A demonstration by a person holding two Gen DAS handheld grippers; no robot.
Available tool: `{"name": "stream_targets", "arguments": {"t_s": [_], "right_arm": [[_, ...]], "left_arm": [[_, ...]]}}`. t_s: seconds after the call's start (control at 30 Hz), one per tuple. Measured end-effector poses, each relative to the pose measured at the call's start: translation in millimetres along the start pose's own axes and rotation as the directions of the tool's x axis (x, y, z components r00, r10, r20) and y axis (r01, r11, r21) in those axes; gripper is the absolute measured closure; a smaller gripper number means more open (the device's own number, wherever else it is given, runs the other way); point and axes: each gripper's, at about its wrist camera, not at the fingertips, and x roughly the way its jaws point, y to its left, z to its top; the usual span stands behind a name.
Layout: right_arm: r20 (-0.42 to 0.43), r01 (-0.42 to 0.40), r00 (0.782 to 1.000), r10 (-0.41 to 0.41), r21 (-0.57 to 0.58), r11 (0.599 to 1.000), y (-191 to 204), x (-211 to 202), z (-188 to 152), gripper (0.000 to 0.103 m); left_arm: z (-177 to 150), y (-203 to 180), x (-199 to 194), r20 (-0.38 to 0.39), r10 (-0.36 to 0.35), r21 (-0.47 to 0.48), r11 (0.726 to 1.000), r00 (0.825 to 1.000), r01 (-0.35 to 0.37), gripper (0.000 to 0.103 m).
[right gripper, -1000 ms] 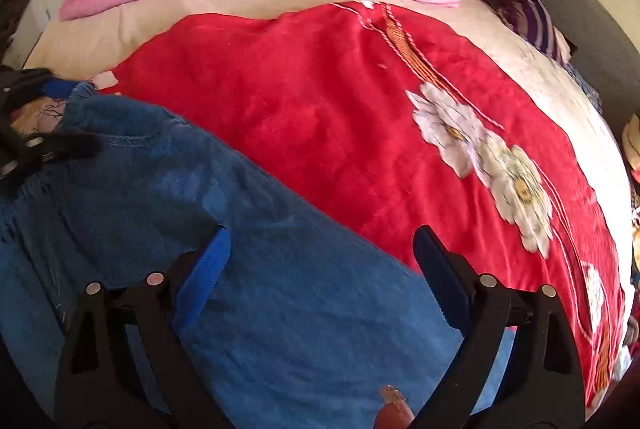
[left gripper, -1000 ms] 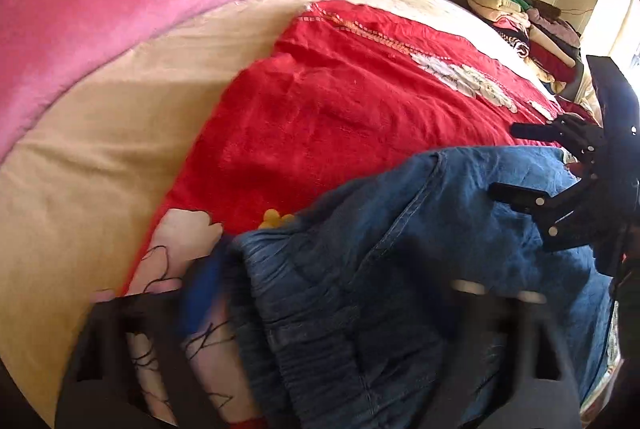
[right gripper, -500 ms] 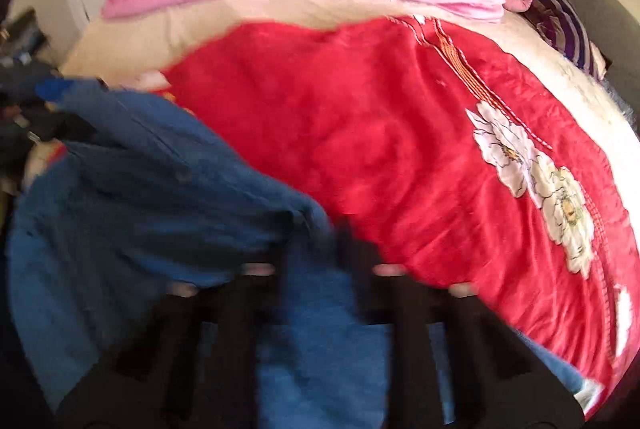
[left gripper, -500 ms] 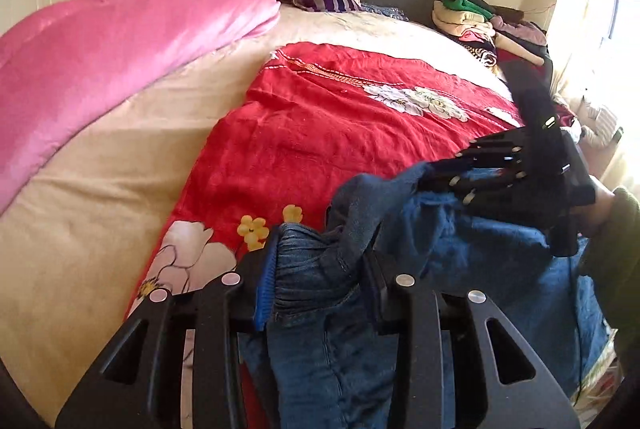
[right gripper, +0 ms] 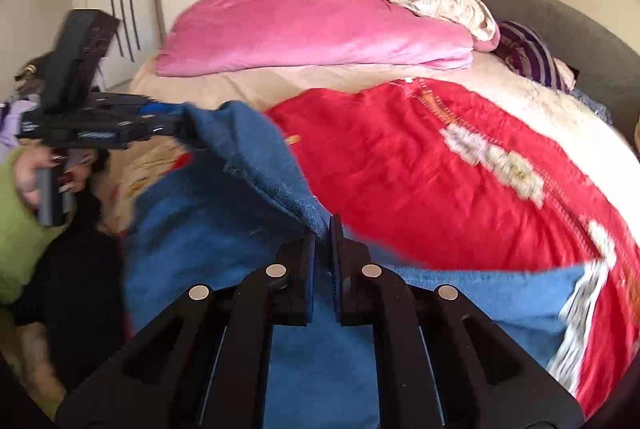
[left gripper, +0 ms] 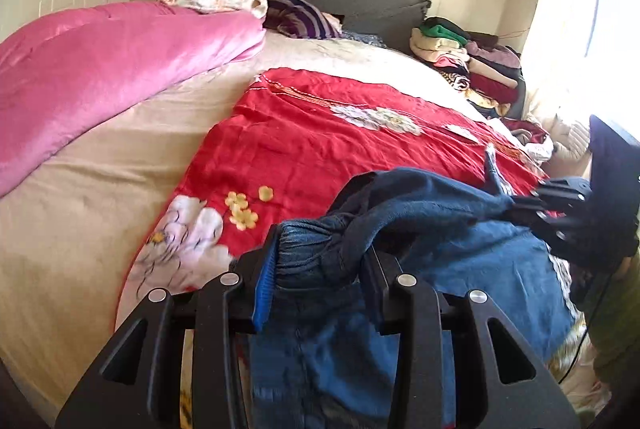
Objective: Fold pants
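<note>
Blue denim pants hang lifted above the near end of a bed, stretched between both grippers. My left gripper is shut on the bunched elastic waistband, which fills the gap between its pads. My right gripper is shut on a thin fold of the denim at the other side of the waist. In the left wrist view the right gripper shows at the right edge, pinching the cloth. In the right wrist view the left gripper shows at the left, clamped on the cloth. The pant legs drop below both views.
A red floral blanket covers the middle of the beige bed. A rolled pink quilt lies along the far side, with pillows at the grey headboard. Stacked clothes sit at the right. A hand in a green sleeve holds the left gripper.
Both grippers closed on the waist of the pants, which lay flat a second ago. They have lifted it off the blanket, and both views have tipped up toward the headboard and wardrobe.
</note>
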Motion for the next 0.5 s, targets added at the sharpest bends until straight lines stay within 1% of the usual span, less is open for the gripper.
{"name": "stream_targets", "arguments": {"t_s": [0.1, 0.17, 0.23, 0.3, 0.37, 0.4, 0.5], "right_arm": [[0.001, -0.038, 0.999, 0.038, -0.022, 0.999, 32, -17, -19, 0.100], [-0.007, -0.077, 0.997, 0.077, -0.038, 0.996, 51, -22, -30, 0.100], [-0.037, -0.110, 0.993, 0.108, -0.060, 0.992, 70, -21, -43, 0.100], [-0.067, -0.133, 0.989, 0.129, -0.059, 0.989, 82, -18, -53, 0.100], [-0.103, -0.151, 0.984, 0.145, -0.054, 0.987, 93, -11, -64, 0.100], [-0.104, -0.146, 0.985, 0.139, -0.059, 0.988, 98, -9, -67, 0.100], [-0.107, -0.169, 0.980, 0.166, -0.021, 0.985, 102, -7, -70, 0.100]], "left_arm": [[-14, 0, -10, -0.011, -0.006, -0.008, 1.000, 1.000, 0.006, 0.067], [-26, 6, -14, -0.026, -0.043, -0.047, 0.998, 0.999, 0.041, 0.067], [-37, 13, -15, -0.051, -0.052, -0.073, 0.996, 0.997, 0.048, 0.065], [-47, 18, -16, -0.074, -0.061, -0.092, 0.994, 0.995, 0.054, 0.064], [-56, 20, -18, -0.093, -0.055, -0.090, 0.995, 0.994, 0.046, 0.063], [-59, 21, -18, -0.102, -0.047, -0.089, 0.995, 0.994, 0.038, 0.063], [-69, 28, -18, -0.133, -0.035, -0.117, 0.993, 0.990, 0.020, 0.060]]}}
